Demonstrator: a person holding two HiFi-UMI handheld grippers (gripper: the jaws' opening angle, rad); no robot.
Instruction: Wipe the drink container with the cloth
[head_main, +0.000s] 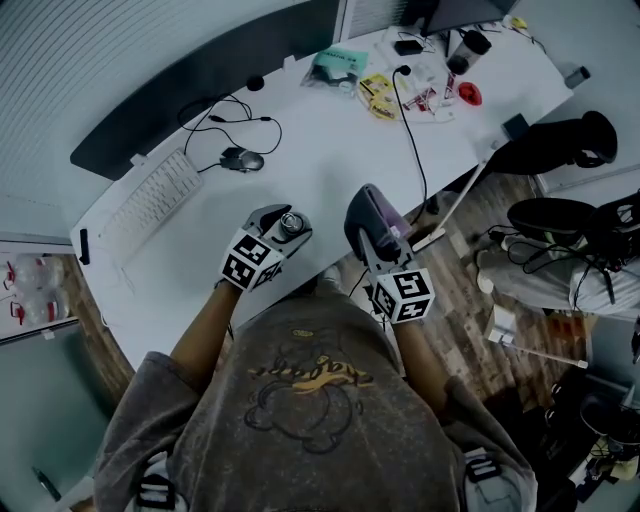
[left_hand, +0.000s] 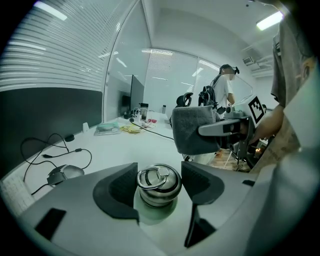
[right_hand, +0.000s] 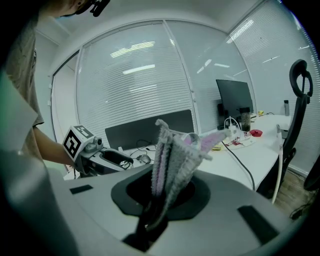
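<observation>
The drink container (left_hand: 159, 184) has a pale body and a steel lid with a ring. It stands upright between the pads of my left gripper (left_hand: 160, 189), and both pads touch the lid's sides. The head view shows it (head_main: 291, 223) in that gripper (head_main: 284, 228) over the white desk's near edge. My right gripper (right_hand: 160, 200) is shut on a grey and purple cloth (right_hand: 172, 160) that sticks up from its jaws. In the head view the cloth (head_main: 372, 214) hangs a little to the right of the container, apart from it. The left gripper view has the cloth (left_hand: 192, 131) just beyond the lid.
On the white desk (head_main: 320, 160) lie a keyboard (head_main: 150, 200), a mouse (head_main: 243, 158) with looping cables, and a black cable (head_main: 412, 130) running to clutter at the far end (head_main: 400, 85). A black chair (head_main: 560, 140) stands to the right. A person (left_hand: 225, 90) stands in the background.
</observation>
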